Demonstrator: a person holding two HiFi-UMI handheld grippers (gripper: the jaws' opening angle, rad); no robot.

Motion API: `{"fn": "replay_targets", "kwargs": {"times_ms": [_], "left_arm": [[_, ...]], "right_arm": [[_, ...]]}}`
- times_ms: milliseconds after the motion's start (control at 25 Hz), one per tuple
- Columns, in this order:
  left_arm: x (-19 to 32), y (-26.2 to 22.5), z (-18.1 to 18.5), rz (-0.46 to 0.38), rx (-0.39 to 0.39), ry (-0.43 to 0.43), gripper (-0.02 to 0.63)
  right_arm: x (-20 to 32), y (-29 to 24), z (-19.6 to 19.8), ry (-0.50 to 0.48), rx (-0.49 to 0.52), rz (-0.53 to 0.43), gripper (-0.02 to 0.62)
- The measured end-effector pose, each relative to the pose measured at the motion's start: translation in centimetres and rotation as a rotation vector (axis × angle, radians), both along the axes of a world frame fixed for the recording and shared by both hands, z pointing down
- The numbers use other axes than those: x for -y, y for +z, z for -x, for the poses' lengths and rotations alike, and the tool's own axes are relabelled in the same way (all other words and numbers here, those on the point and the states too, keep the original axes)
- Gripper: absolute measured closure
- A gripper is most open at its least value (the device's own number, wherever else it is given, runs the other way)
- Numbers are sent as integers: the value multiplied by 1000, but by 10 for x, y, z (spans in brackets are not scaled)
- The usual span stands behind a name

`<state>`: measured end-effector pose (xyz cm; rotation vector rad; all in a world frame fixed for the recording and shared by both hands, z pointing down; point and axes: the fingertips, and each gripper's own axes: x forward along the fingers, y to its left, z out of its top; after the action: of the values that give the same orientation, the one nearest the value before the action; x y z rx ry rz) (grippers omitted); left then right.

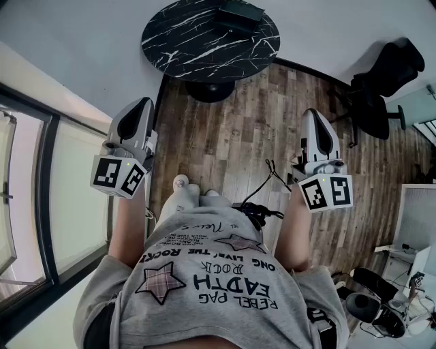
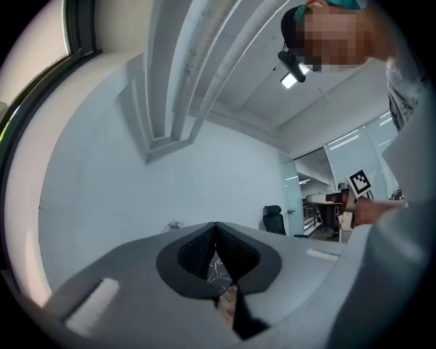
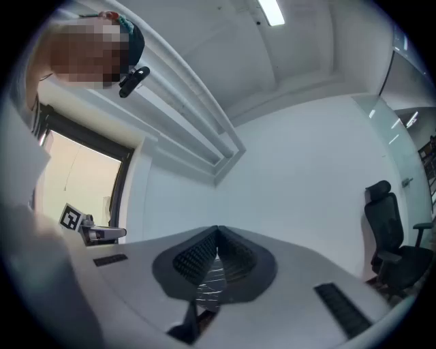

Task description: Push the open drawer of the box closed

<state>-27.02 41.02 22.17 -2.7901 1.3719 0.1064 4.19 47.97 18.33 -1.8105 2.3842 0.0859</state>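
Observation:
A dark box sits on the far side of a round black marble table at the top of the head view; its drawer cannot be made out from here. My left gripper is held at the left, well short of the table, and its jaws meet with nothing between them. My right gripper is held at the right at about the same height, also shut and empty. Both point forward and upward at a white wall and ceiling. Through the small gap under each pair of pads a bit of the marble top shows.
A person in a grey printed shirt stands on the wooden floor. A black office chair stands at the right. A large window runs along the left. Desks and cables crowd the lower right corner.

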Motion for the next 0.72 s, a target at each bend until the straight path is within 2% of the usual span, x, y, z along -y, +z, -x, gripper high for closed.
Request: {"fn": "replay_targets", "kwargs": {"times_ms": [720], "left_arm": [[12, 3, -21, 11, 2, 26, 597]], "right_arm": [[15, 1, 8, -52, 14, 5, 583]]}}
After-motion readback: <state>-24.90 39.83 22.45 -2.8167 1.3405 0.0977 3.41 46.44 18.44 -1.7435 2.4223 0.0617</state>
